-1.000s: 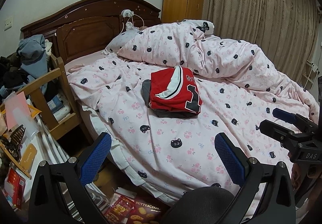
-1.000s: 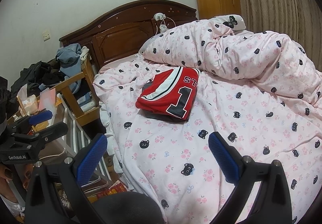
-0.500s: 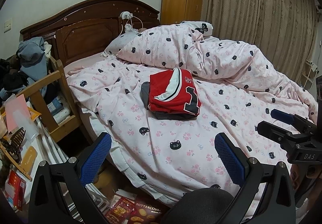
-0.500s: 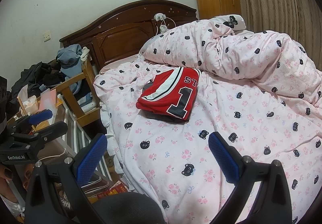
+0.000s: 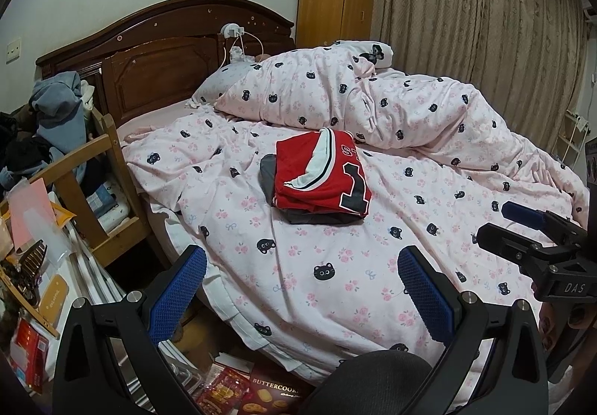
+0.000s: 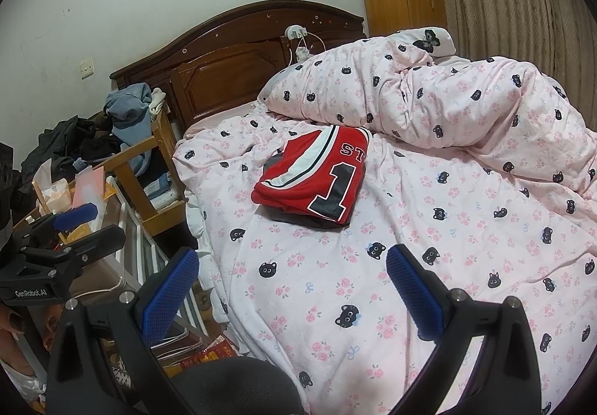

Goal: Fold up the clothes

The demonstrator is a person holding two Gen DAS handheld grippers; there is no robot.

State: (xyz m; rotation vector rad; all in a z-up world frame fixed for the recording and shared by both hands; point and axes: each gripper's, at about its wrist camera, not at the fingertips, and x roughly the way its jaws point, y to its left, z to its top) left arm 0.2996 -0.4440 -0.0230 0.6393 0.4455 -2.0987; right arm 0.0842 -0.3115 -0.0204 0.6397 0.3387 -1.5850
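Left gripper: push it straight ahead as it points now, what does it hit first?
Probably the pink cat-print duvet: the left gripper, jaws open and empty, looks down over bare bedding short of the folded red jersey. Depth is unclear, so a flatter line might reach the jersey instead.

"1" on red jersey [image 5: 322,176]; "BUTTERCOOKIE" box [image 5: 274,394]

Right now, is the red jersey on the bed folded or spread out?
Folded. The red jersey is a compact rectangle with layered edges, lying on top of a dark grey garment on the bed cover.
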